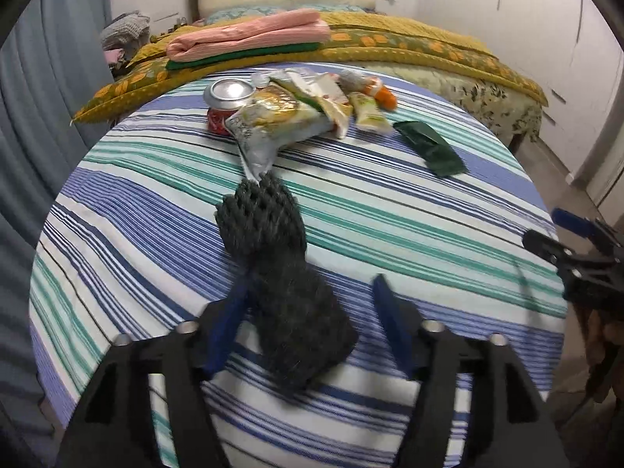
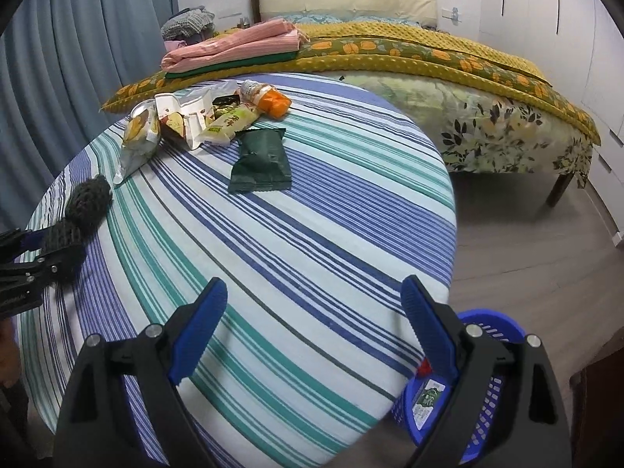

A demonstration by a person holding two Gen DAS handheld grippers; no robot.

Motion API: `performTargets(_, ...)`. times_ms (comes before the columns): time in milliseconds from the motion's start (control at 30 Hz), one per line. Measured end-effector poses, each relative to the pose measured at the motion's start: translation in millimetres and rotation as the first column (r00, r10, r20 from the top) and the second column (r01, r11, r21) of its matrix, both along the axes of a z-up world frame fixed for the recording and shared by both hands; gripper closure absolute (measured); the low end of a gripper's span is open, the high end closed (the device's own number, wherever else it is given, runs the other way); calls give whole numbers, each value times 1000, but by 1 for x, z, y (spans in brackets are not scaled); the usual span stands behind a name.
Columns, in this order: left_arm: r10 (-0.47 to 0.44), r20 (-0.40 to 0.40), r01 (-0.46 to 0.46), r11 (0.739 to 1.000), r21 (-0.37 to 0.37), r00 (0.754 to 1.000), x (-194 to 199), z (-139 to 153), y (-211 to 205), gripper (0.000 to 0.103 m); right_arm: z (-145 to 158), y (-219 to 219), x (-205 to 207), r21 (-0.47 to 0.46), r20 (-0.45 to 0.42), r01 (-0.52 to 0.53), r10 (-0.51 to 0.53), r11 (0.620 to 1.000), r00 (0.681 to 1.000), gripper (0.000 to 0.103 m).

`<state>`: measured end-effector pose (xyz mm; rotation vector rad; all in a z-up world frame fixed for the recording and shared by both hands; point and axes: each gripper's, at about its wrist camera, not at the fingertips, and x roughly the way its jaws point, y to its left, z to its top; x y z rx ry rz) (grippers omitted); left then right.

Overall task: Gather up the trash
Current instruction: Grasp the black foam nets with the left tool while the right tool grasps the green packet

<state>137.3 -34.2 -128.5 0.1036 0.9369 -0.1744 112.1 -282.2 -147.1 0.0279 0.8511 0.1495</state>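
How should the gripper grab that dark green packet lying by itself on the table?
Pinch the dark green packet across its narrow width, near the middle, coming down from above on the near side. It lies flat on the striped tablecloth, apart from the other wrappers, so both long edges are free. The open right gripper probably has the clearer path.

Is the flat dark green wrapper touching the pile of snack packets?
Apart. The right wrist view shows striped cloth between the dark green wrapper and the snack packets.
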Motion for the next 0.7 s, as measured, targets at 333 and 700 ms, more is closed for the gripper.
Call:
performTargets(333,19,-16,-19,1000,21,1000,19,-18,17,11,-9,8,9,7,-33,-29,30,1000,999,15)
performTargets(700,20,-20,-20,1000,17,1000,21,-20,16,8,-4,41,110,46,-132,-32,38,998,990,15)
